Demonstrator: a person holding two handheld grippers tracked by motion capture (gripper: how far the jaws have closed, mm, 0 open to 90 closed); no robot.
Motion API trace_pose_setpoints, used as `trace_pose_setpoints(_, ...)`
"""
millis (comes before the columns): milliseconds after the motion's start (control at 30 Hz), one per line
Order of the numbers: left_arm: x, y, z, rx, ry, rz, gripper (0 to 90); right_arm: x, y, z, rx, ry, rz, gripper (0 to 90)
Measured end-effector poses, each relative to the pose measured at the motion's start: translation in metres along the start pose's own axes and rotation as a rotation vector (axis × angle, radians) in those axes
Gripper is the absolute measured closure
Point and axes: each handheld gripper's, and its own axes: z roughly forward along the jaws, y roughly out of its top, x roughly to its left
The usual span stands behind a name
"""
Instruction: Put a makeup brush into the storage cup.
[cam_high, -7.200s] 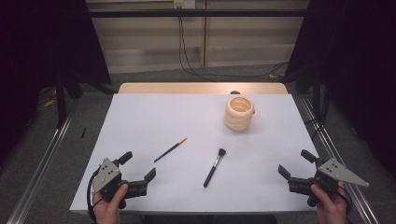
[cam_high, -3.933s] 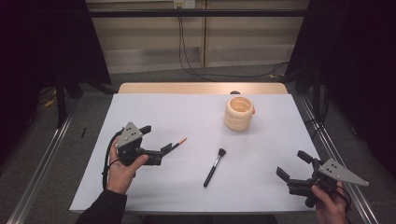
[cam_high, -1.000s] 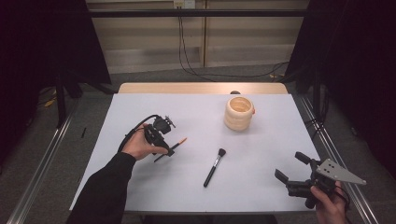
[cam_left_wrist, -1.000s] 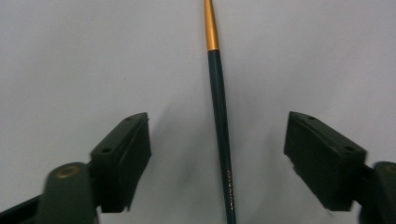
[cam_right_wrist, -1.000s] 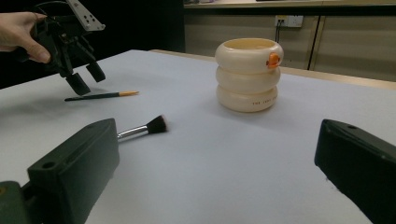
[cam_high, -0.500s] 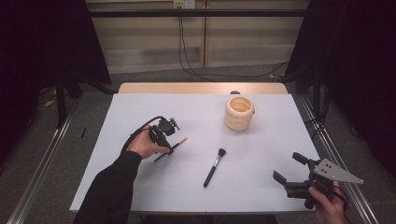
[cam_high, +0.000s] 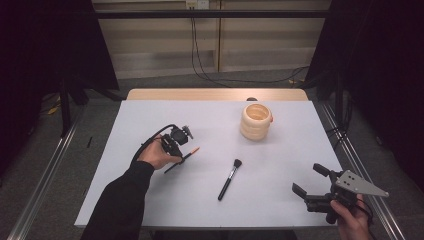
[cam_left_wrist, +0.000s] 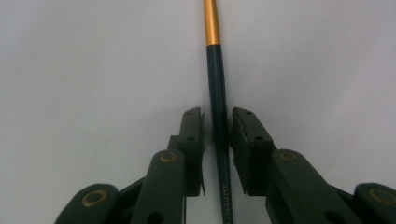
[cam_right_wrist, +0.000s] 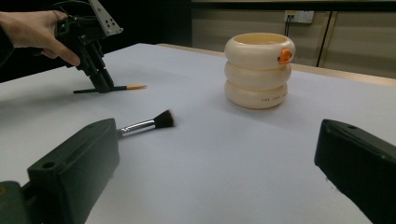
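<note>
Nearest the person's edge of the bench (cam_high: 150, 200), low on the right side: the right gripper (cam_high: 311, 191), held in one hand, jaws spread wide apart with nothing between them. It hangs near the front right corner, well apart from everything else. In the right gripper view its two black jaws frame the scene from either side, wide open.

Next out, roughly mid-bench: a makeup brush (cam_high: 228, 178), dark handle, silver ferrule, black bristle head. It lies flat on the white surface with its bristle end pointing away from the person. In the right gripper view the brush (cam_right_wrist: 147, 123) lies just past the left-hand jaw.

Further out and to the left: the left gripper (cam_high: 179, 145), held by a hand on a dark-sleeved arm reaching in from the bottom edge. It tilts down onto a thin pencil-like stick (cam_high: 182, 159), dark shaft with an orange tip. Left gripper view: the stick (cam_left_wrist: 218, 116) runs straight up between the two pads, gold band at the far end. The jaws have just been closing; the pads stand almost against the shaft on both sides, a sliver of a gap on each side. The stick lies on the bench surface, its orange tip towards the cup.

Farthest: a cream ribbed cup (cam_high: 256, 121), three stacked rings, upright, with a small orange spot on its side. It stands at the right rear, well apart from both grippers.
</note>
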Motion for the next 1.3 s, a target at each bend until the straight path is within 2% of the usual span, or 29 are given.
trace_pose_setpoints(33,0.001,0.0,0.0,0.005,-0.008,-0.012,78.0,0.0,0.0,0.0,0.0,0.0,-0.001,0.0)
trace_pose_setpoints(100,0.002,0.001,0.0,0.017,-0.013,-0.01,80.0,-0.001,0.0,0.0,0.006,0.0,-0.008,0.0)
trace_pose_setpoints(167,0.002,0.001,0.0,0.008,-0.012,-0.028,81.7,0.0,0.0,0.0,0.006,-0.004,0.003,0.0)
trace_pose_setpoints(233,0.005,0.001,0.0,0.012,-0.02,-0.015,83.7,-0.001,0.0,0.001,0.002,-0.004,0.003,0.0)
trace_pose_setpoints(300,0.005,0.0,0.0,0.01,-0.022,-0.018,83.7,0.0,0.0,-0.001,0.004,-0.001,0.011,0.0)
trace_pose_setpoints(400,0.004,0.001,0.0,0.017,-0.023,-0.017,83.8,-0.001,-0.001,0.0,0.009,0.0,-0.003,0.0)
trace_pose_setpoints(433,0.003,0.0,0.0,0.006,-0.011,-0.021,83.8,0.0,0.0,0.001,0.005,-0.002,0.001,0.0)
trace_pose_setpoints(500,0.004,-0.001,0.0,-0.004,-0.014,-0.023,83.8,0.001,0.0,0.0,0.008,0.001,-0.014,0.0)
trace_pose_setpoints(600,0.004,-0.001,-0.001,-0.006,-0.013,-0.03,83.9,0.001,0.0,0.0,0.007,-0.002,-0.013,0.0)
trace_pose_setpoints(800,0.006,-0.004,-0.001,-0.019,-0.029,-0.045,83.9,0.001,0.0,0.001,0.01,-0.003,-0.001,0.0)
trace_pose_setpoints(900,0.007,-0.004,-0.002,-0.03,-0.03,-0.04,84.0,0.0,0.0,0.0,0.013,-0.001,-0.005,0.0)
trace_pose_setpoints(1000,0.007,-0.007,-0.002,-0.044,-0.039,-0.061,83.9,0.001,0.0,0.0,0.01,-0.007,-0.002,0.0)
trace_pose_setpoints(1067,0.008,-0.007,-0.002,-0.045,-0.046,-0.059,84.0,0.001,0.0,0.0,0.012,-0.003,-0.002,0.0)
trace_pose_setpoints(1267,0.008,-0.008,-0.003,-0.053,-0.036,-0.057,84.0,0.0,0.0,0.0,0.012,-0.003,-0.005,0.0)
trace_pose_setpoints(1300,0.008,-0.009,-0.003,-0.06,-0.039,-0.071,84.0,0.0,0.0,0.0,0.012,-0.005,-0.002,0.0)
